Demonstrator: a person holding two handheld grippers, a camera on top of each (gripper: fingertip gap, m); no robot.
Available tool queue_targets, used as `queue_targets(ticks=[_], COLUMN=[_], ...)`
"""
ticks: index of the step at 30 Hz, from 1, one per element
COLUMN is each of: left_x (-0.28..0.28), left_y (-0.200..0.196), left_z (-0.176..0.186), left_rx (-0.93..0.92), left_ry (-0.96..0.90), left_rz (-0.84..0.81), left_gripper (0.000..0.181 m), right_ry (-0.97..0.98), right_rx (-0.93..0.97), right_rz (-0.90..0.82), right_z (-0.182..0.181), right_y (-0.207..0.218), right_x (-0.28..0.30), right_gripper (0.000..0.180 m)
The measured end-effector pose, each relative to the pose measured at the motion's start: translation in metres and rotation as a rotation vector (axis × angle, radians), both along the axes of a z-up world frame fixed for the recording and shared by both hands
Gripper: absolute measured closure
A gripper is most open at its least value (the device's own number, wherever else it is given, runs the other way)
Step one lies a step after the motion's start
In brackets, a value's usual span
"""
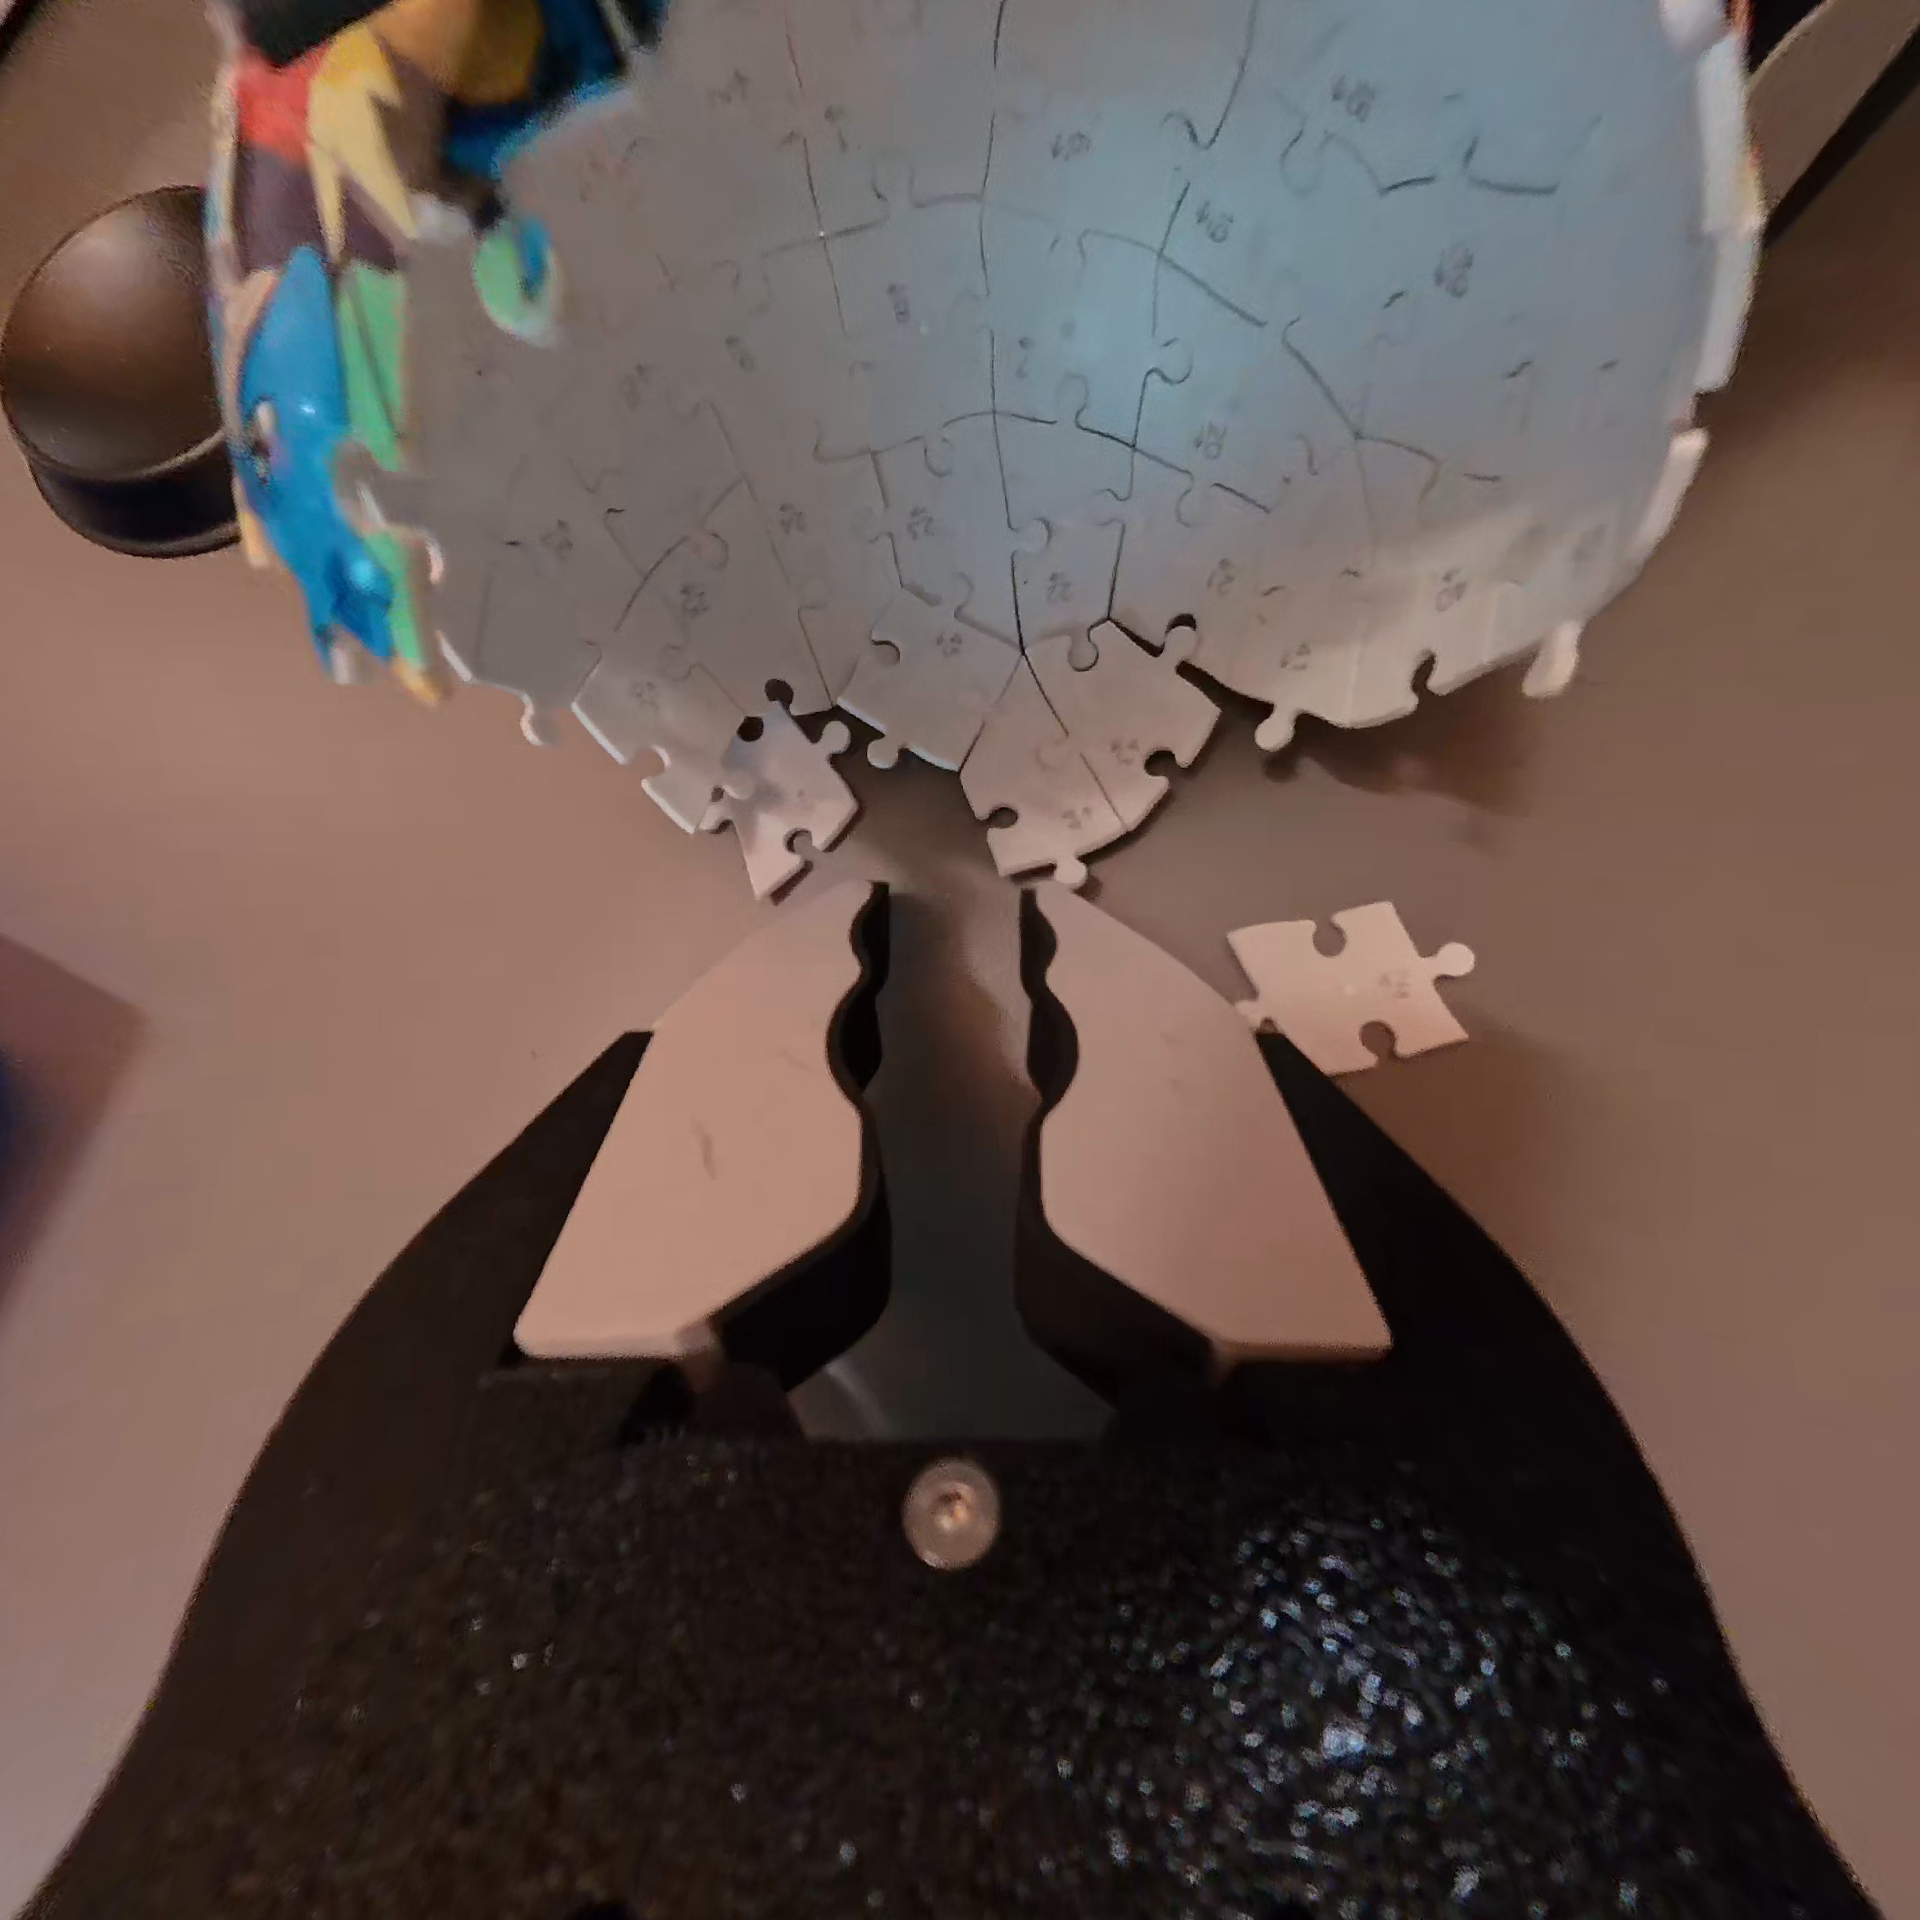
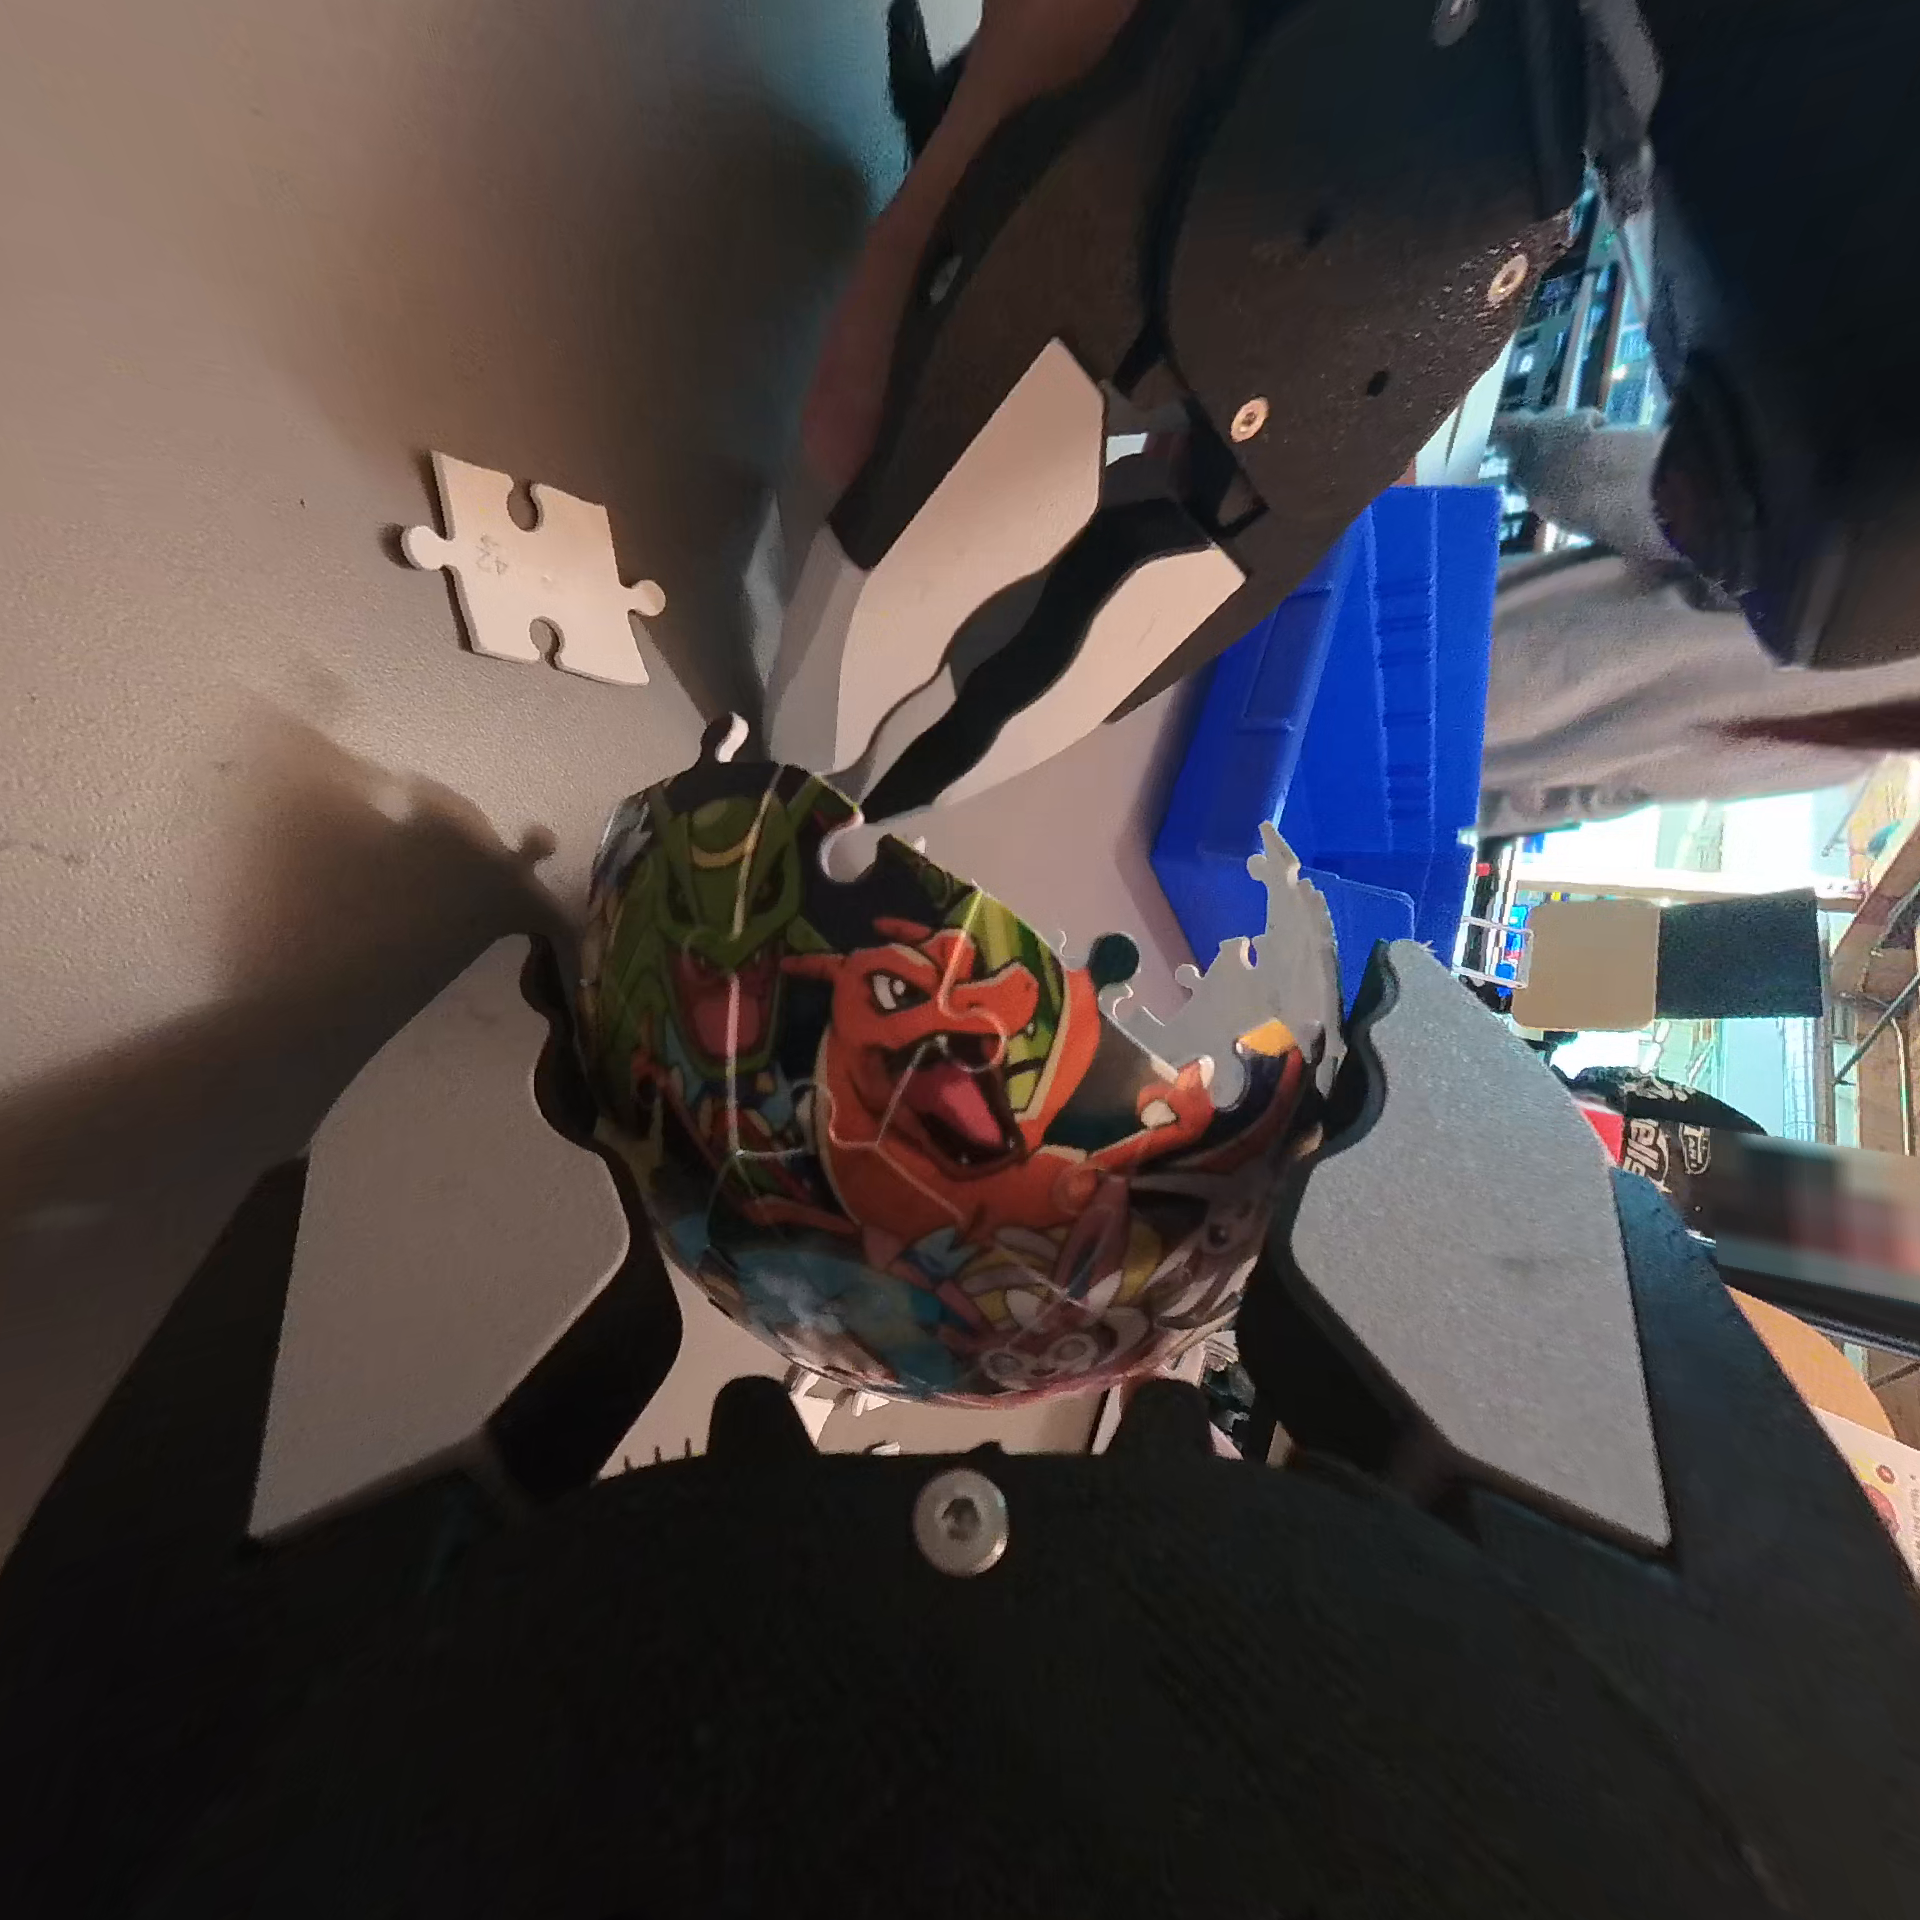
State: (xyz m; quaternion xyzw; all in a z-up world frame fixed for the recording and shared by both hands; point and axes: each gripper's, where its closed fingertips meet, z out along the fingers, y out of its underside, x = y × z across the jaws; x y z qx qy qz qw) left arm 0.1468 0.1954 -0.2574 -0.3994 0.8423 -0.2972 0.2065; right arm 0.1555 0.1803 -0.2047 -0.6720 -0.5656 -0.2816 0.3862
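A: Tools, what do they hold?
B: Right tool [image 2: 951,1049] clamps the half-built puzzle ball [image 2: 914,1122]. Left tool [image 1: 956,904] is slightly open, empty, at its rim; loose piece [image 1: 1351,982] lies on the worktop [image 1: 312,935].

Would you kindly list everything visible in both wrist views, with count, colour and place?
Puzzle ball: one, part-built hollow shell, colourful cartoon print outside, grey inside; clamped between the right gripper's fingers.
Loose puzzle piece: one, grey side up, flat on the table beside the left gripper's tip; also seen at.
Table: one, beige-grey.
Round black object: one, on the table behind the ball.
Blue bin: one, beyond the ball.
Person's hand: one, holding the left gripper.
Left gripper: black body, grey fingers, slightly apart, empty, tips just short of the ball's jagged rim.
Right gripper: black body, grey fingers, closed on the ball.
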Motion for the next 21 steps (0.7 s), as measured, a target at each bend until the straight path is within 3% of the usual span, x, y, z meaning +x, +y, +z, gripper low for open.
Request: queue_targets(ticks=[3, 6, 8, 13, 21], left_x=[0.005, 0.024, 0.025, 0.033, 0.035], left_y=[0.002, 0.007, 0.01, 0.032, 0.01], left_z=[0.014, 0.029, 0.025, 0.012, 0.0], left_rx=[-0.063, -0.151, -0.153, -0.057, -0.056], left_ry=[-0.055, -0.131, -0.092, -0.075, -0.025], left_rz=[0.036, 0.17, 0.202, 0.348, 0.301], left_gripper=[0.147, 0.11, 0.099, 0.091, 0.091], right_ry=[0.001, 0.012, 0.014, 0.017, 0.02], right_rx=[0.001, 0.001, 0.001, 0.001, 0.003], right_rz=[0.0, -0.002, -0.003, -0.005, -0.006], right_z=[0.0, 0.0, 0.0, 0.0, -0.001], right_y=[0.0, 0.0, 0.0, 0.0, 0.0], right_x=[0.0, 0.001, 0.001, 0.001, 0.002], right_gripper=[0.042, 0.042, 0.042, 0.042, 0.042])
